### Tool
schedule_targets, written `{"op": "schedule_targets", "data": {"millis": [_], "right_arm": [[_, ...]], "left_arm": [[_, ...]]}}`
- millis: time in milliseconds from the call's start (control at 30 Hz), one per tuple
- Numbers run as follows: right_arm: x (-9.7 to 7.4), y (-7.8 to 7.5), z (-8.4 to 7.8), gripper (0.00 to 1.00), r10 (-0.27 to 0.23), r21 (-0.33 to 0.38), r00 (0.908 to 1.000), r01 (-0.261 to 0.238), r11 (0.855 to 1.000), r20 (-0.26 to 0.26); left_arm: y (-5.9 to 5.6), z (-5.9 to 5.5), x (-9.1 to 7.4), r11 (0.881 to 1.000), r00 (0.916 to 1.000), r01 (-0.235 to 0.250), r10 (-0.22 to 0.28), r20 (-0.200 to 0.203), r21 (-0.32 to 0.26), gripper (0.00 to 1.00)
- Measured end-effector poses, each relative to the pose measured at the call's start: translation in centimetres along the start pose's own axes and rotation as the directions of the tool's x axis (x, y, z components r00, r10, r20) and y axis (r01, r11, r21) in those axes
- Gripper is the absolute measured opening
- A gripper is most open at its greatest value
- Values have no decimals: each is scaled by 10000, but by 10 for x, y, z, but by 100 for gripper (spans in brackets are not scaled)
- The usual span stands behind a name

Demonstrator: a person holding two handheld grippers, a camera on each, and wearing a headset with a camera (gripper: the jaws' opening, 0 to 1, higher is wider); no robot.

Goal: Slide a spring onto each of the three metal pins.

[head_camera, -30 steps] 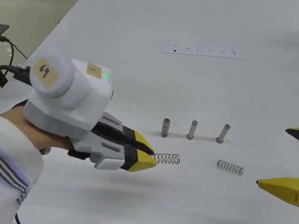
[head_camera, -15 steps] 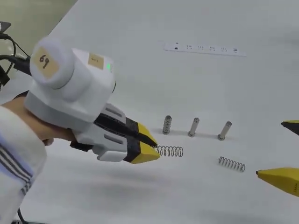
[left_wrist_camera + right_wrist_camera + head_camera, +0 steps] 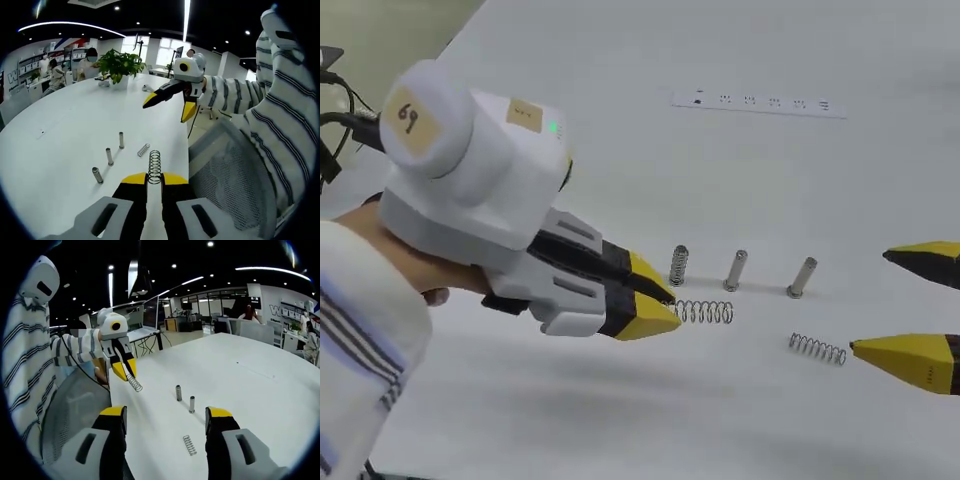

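Three metal pins (image 3: 736, 270) upright on the surface (image 3: 620, 150), first spring (image 3: 676, 270) on leftmost pin (image 3: 681, 250), middle pin (image 3: 737, 262) and right pin (image 3: 803, 277) bare, second spring (image 3: 705, 312) pinched in jaws of left gripper (image 3: 665, 305), third spring (image 3: 817, 349) lying loose by right gripper (image 3: 868, 301), jaws wide.

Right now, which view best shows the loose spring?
The head view: the loose spring lies side on, coils distinct. The right gripper view shows it foreshortened between its open jaws; the left gripper view shows it small.
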State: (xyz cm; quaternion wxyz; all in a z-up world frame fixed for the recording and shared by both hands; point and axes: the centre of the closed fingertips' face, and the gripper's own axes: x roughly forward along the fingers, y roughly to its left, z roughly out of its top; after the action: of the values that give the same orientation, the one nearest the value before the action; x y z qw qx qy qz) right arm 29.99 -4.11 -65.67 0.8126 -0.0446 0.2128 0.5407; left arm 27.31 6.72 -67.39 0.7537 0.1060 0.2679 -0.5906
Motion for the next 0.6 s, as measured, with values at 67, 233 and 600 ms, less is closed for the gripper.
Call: {"op": "schedule_targets", "data": {"millis": [67,233,600], "right_arm": [[2,1,1,60,89,-56,10000,-89,9999,25],[16,8,8,57,563,-195,9984,-561,9982,99],[45,34,14,43,1777,-505,9841,-1777,9828,-33]], "left_arm": [[0,2,0,10000,10000,37,-37,88,-29,3],[-1,8,2,9999,9989,161,-161,429,-3,3],[-4,16,3,9994,9967,323,-328,747,74,3]]}}
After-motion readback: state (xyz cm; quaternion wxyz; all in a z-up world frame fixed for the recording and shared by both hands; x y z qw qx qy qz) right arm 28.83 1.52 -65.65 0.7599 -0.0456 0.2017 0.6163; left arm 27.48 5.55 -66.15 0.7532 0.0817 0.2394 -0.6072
